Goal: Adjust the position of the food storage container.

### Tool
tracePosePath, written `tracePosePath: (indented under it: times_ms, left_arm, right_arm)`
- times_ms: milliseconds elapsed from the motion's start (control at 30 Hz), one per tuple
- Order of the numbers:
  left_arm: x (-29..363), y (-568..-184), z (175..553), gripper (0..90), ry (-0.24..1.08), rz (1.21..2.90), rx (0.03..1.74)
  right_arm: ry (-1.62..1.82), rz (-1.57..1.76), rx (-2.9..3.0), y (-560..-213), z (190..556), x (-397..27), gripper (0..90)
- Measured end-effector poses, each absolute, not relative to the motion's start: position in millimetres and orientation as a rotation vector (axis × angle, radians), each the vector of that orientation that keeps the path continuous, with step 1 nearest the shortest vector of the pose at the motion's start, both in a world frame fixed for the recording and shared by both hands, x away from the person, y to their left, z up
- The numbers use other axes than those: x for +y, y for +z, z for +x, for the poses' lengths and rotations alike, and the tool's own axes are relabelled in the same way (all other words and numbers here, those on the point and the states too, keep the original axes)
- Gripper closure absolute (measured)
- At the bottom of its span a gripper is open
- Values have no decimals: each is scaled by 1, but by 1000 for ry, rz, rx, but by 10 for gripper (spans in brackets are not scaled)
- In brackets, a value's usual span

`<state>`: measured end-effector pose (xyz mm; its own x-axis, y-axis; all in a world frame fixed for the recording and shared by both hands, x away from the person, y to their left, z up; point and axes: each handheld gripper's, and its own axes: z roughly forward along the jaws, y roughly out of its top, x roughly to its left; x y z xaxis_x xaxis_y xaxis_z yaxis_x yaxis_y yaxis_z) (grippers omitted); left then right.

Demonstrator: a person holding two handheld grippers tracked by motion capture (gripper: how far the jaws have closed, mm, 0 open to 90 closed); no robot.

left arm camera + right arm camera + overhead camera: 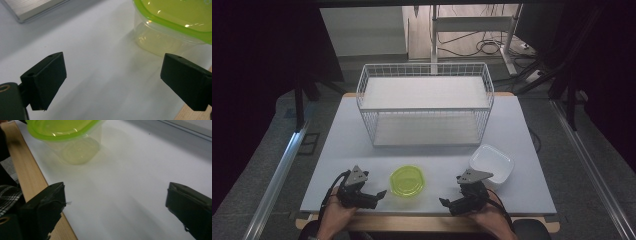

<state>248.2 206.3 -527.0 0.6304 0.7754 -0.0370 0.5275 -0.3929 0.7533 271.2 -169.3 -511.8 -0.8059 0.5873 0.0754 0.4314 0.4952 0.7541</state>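
A clear tub with a lime-green lid (pixel 407 180) stands near the table's front edge, between my two grippers. My left gripper (pixel 379 196) lies to its left, jaws wide apart and pointing toward it, nothing between them. In the left gripper view the tub (pixel 172 27) sits ahead at upper right, beyond the open left gripper (pixel 113 82). My right gripper (pixel 446 202) rests to the tub's right, also open and empty. In the right gripper view the tub (pixel 67 138) is at upper left, well beyond the open right gripper (pixel 115 207).
A white wire basket shelf (pixel 425 102) stands at the middle back of the white table (pixel 337 145). A white square container (pixel 491 162) sits at front right, just behind my right gripper. A wooden strip (pixel 412 223) runs along the table's near edge.
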Motion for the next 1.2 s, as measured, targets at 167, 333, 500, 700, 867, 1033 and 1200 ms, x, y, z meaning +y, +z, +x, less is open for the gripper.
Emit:
tracePosePath:
  times_ms: [167, 333, 500, 700, 867, 1033, 1200]
  left_arm:
    - [214, -522, 247, 61, 438, 2082, 1046]
    - [220, -516, 247, 81, 396, 2043, 1067]
    - [217, -512, 245, 173, 412, 2069, 1071]
    - [217, -501, 240, 418, 393, 2062, 1032]
    - [216, -491, 235, 586, 386, 2026, 1008]
    - [209, -477, 232, 695, 310, 1949, 1008]
    - [191, -472, 228, 829, 323, 1981, 966]
  right_arm:
    - [1232, 957, 2533, -511, 274, -175, 106]
    - [1238, 958, 2545, -511, 274, -175, 121]
    - [1238, 951, 2557, -511, 273, -173, 126]
    - [1238, 944, 2572, -512, 273, -172, 140]
    - [1235, 936, 2574, -512, 273, -171, 154]
    - [1226, 941, 2580, -512, 273, -171, 163]
    - [1198, 934, 2593, -513, 273, -171, 172]
